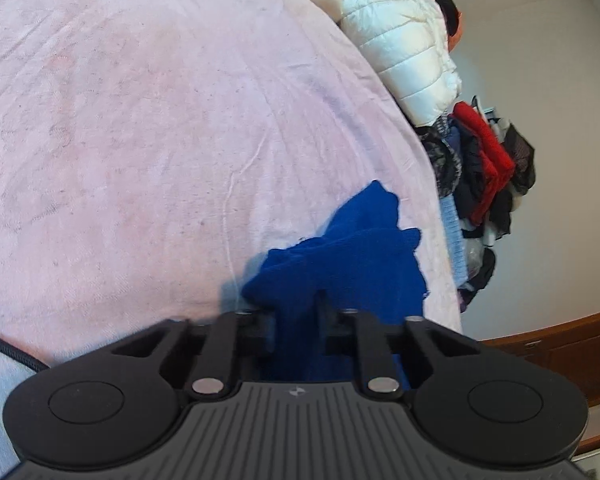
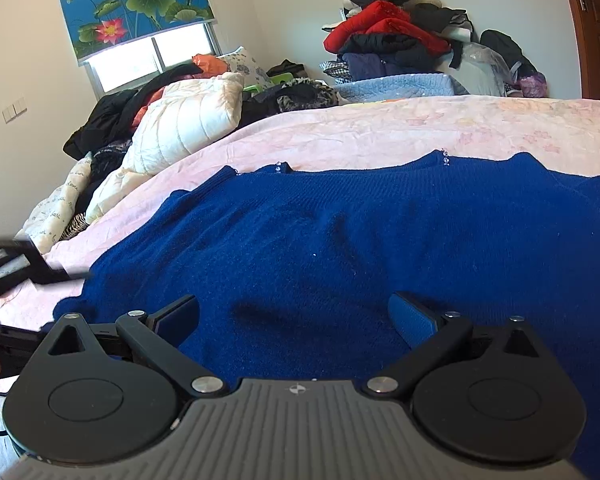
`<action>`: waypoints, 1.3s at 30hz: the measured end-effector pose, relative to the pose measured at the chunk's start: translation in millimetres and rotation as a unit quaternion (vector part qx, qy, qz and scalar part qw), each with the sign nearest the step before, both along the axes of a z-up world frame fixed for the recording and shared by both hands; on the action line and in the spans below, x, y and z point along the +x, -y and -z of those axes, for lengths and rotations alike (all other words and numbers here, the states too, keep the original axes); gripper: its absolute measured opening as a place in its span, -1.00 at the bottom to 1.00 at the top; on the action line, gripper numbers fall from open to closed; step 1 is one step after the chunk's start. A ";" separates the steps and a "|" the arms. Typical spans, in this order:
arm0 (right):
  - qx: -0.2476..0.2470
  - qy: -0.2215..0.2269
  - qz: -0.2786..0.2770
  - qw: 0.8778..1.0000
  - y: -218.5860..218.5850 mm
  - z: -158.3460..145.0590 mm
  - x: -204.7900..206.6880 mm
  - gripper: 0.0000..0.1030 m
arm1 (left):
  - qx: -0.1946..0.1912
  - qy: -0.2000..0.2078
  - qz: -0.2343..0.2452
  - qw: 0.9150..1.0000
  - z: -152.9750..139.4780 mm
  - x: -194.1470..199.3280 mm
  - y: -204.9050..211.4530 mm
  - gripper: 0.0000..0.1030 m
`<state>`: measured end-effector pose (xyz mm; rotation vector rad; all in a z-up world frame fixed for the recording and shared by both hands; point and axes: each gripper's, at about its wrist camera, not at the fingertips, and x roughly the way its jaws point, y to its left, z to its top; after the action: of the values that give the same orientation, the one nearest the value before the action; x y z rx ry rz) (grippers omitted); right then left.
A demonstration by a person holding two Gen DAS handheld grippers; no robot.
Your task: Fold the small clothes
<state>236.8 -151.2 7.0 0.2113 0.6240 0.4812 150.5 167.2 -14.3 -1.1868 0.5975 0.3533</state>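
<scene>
Blue knit, soft and limp: a sweater [image 2: 340, 240] lies spread on the pink bed sheet [image 2: 380, 128], reaching from under the right gripper [image 2: 294, 320] to well ahead of its jaws, which stand wide apart and hold nothing. The left gripper [image 1: 296, 320] has its jaws drawn close on a bunched edge of the sweater [image 1: 340, 256]. It looks light and floppy, likely to sag and drag unless pinched at a hem or corner. White padded jacket [image 2: 188, 120] lies ahead to the left.

Left gripper [image 1: 296, 312] is clamped on blue fabric; right gripper [image 2: 296, 316] hovers with jaws spread wide.
</scene>
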 end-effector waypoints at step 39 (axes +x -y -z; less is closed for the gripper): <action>-0.018 -0.212 -0.148 0.966 -53.7 -79.4 143.5 -0.71 | 0.455 0.103 0.297 0.833 -68.0 -1.8 199.0 -0.88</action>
<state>380.3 -97.5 86.4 0.1871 1.0922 0.7208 148.7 -31.9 53.7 -0.0806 0.4813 -0.0495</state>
